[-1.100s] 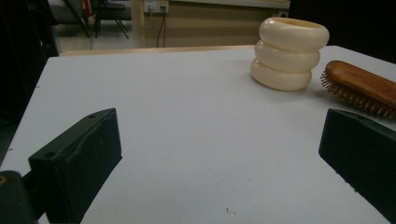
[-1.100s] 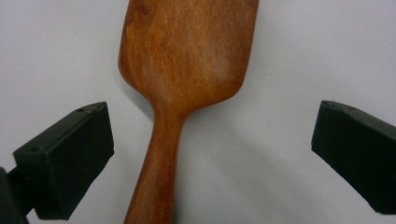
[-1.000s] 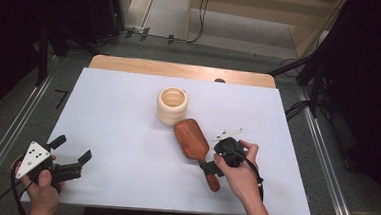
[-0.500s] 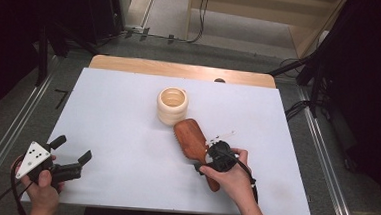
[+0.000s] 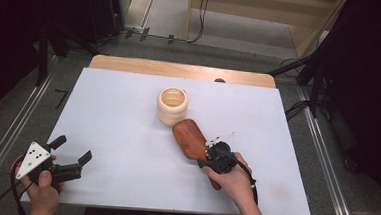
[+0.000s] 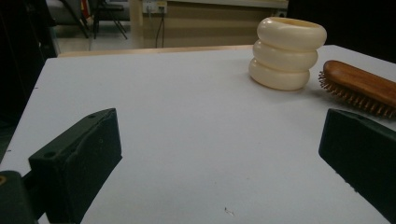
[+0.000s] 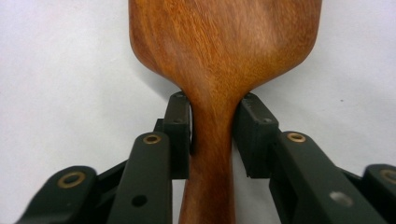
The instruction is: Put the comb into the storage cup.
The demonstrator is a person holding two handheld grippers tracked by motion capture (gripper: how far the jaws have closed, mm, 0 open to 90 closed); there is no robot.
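White sheeting covers the counter (image 5: 128,108), with a bare wooden strip left along the far edge and dark floor and cables around it. Near the middle, a cream ribbed cup (image 5: 172,105) is stood upright, mouth up. Just beside it on the near right, a wooden hairbrush (image 5: 191,139) is laid bristles down, head towards the cup, handle running to the near right; whether the head touches the cup cannot be told.

The right tool (image 5: 214,156) is brought down over the neck of the brush, where head narrows into handle. In the right gripper view the jaws are set on either side of that neck (image 7: 212,116), the left pad against the wood and the right pad at or almost at it, so the brush is judged gripped or about to be. The narrow neck is likely chosen because it fits between the pads and the wider head blocks slipping.

The left tool (image 5: 67,161) is held at the near left corner, jaws spread wide and empty, well apart from both things, apparently parked in reserve.
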